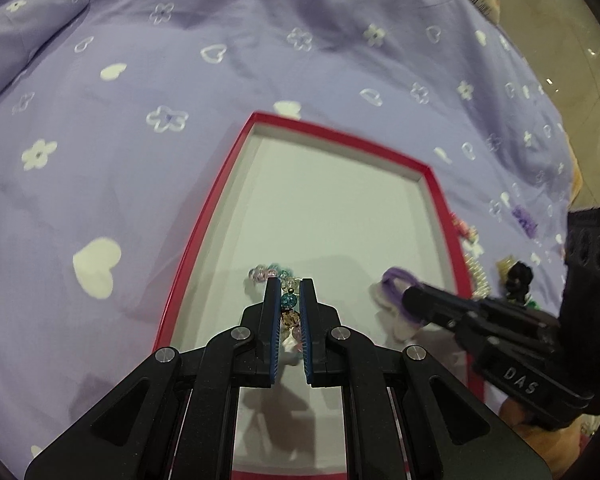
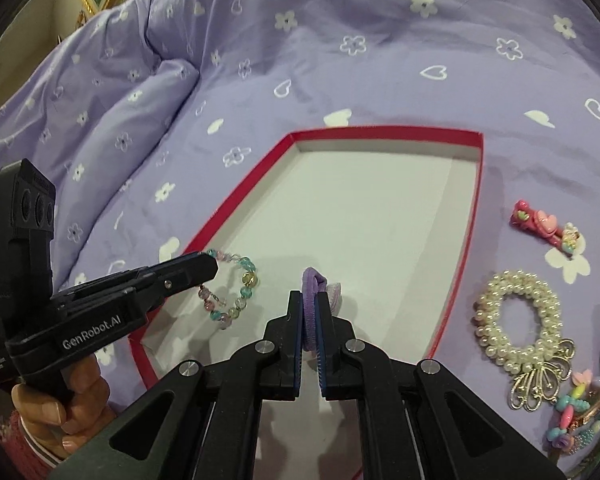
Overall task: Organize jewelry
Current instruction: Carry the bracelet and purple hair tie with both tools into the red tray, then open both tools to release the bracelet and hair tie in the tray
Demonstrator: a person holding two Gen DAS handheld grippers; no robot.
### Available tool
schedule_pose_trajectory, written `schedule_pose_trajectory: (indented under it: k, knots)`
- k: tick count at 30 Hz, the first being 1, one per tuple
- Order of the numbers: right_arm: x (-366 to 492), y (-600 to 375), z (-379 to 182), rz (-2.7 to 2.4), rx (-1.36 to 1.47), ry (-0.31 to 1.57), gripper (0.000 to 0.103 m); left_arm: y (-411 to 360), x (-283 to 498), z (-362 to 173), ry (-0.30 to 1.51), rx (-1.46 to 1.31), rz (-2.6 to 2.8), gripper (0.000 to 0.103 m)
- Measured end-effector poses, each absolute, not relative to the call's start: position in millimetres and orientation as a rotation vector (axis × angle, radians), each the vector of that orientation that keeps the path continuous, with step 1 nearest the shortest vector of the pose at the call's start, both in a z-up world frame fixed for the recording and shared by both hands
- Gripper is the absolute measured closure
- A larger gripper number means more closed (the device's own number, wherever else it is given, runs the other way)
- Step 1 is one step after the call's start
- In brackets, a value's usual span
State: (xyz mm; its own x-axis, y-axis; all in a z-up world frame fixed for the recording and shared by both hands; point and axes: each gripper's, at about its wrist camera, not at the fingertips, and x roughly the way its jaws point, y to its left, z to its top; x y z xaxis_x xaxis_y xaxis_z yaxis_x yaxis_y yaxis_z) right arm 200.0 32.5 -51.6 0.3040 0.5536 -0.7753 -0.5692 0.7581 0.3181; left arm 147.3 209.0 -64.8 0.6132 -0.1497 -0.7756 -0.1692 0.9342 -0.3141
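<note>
**Both grippers loaded, both over the red tray**

Left gripper [image 1: 290, 282] first: its jaws are clamped on the beaded bracelet [image 2: 230, 288], the strand pinched between the blue pads, a few pastel beads poking out past the tips and the rest of the loop dangling free. From the right wrist view that loop hangs over the near left corner of the red tray [image 2: 478, 184], just above the white floor; whether it touches the floor I cannot tell.

Over to the right gripper [image 2: 310, 294]: jaws pressed together on the purple hair tie [image 2: 314, 280], the band running lengthways between the pads, its top curling out above the tips with a pale ribbon piece [image 2: 336, 294] beside it. It too sits over the near part of the tray, just right of the bracelet.

The tray lies on a lilac bedsheet [image 2: 340, 60] printed with hearts and flowers. Outside the tray's right edge, on the sheet: a pink hair clip [image 2: 540, 224], a pearl scrunchie [image 2: 516, 320] with a silver charm, and a colourful bead cluster [image 2: 580, 416]. A hand [image 2: 60, 400] grips the left handle.
</note>
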Motion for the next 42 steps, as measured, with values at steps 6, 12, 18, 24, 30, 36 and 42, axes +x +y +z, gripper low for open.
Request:
schedule_pose_trajectory:
  k: [6, 12, 18, 24, 30, 36, 42]
  knots:
    - [199, 34, -53, 0.735, -0.067, 1.014, 0.094, 211, 150, -75, 0.962, -0.381, 0.023, 0.095]
    - [203, 31, -53, 0.727, -0.043, 1.024, 0.084, 202, 148, -73, 0.968, -0.329, 0.028, 0.092]
    - [201, 30, -48, 0.730, -0.037, 1.009, 0.073, 201, 147, -71, 0.974, -0.317, 0.046, 0.073]
    - [198, 21, -37, 0.720, -0.017, 0.985, 0.073, 200, 140, -65, 0.969, -0.321, 0.053, 0.058]
    - [189, 2, -18, 0.705, 0.026, 0.944, 0.069, 192, 130, -51, 0.946, -0.313, 0.041, 0.053]
    - [175, -31, -2, 0.662, 0.063, 0.900, 0.065, 177, 120, -33, 0.912, -0.302, 0.008, 0.053]
    - [163, -72, 1, 0.598, 0.090, 0.890, 0.065, 153, 115, -15, 0.886, -0.275, -0.043, 0.053]
